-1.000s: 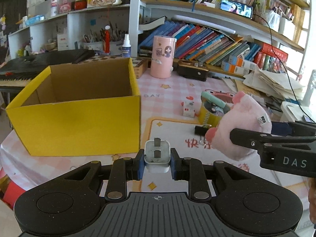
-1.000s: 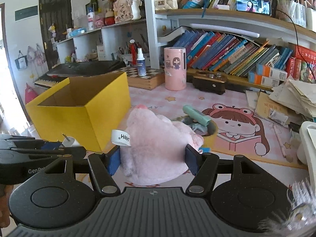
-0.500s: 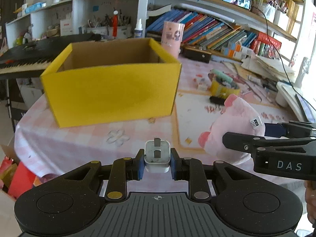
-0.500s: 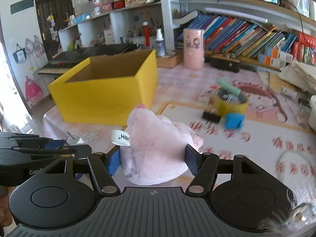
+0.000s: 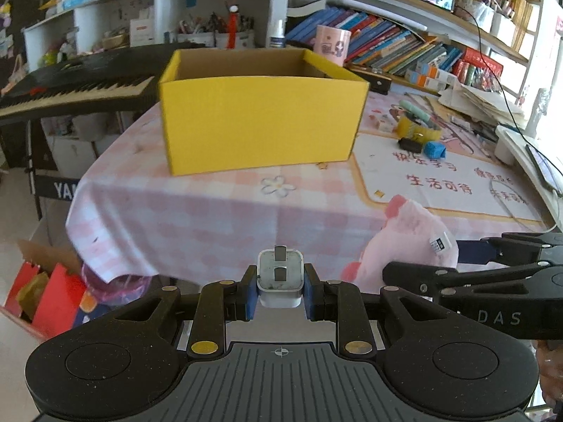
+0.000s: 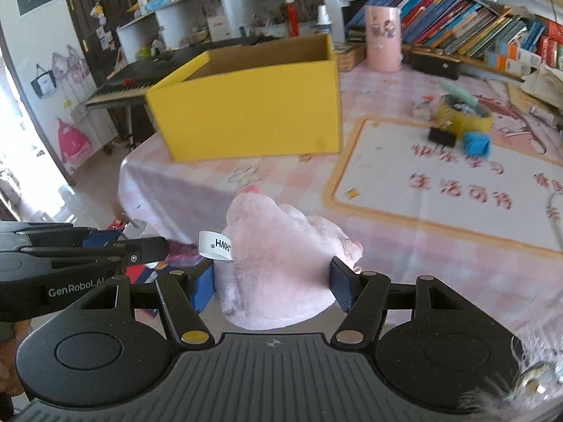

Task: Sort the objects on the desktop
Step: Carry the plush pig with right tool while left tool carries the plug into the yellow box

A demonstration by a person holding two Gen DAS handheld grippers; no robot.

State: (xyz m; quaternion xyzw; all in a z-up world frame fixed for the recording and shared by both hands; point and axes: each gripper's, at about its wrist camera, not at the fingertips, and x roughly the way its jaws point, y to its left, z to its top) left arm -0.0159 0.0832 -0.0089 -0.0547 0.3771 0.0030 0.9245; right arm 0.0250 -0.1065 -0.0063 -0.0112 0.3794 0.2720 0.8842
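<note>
My left gripper (image 5: 280, 290) is shut on a white plug adapter (image 5: 280, 277), prongs facing forward, held off the near edge of the table. My right gripper (image 6: 272, 283) is shut on a pink plush toy (image 6: 278, 263) with a white tag; the toy also shows in the left wrist view (image 5: 411, 242). An open yellow cardboard box (image 5: 260, 116) stands on the pink checked tablecloth ahead; it also shows in the right wrist view (image 6: 253, 105). The left gripper's side shows at the left of the right wrist view (image 6: 105, 249).
On the table to the right lie a yellow tape roll (image 5: 418, 128), a black binder clip (image 5: 410, 145) and a blue block (image 5: 434, 149). A keyboard (image 5: 70, 88) stands left. Bookshelves (image 5: 404, 49) are behind. Red boxes (image 5: 45, 299) sit on the floor.
Both grippers have pulled back from the table with their objects still held. The yellow box and table look farther off, and the table's near edge and floor have come into view.
</note>
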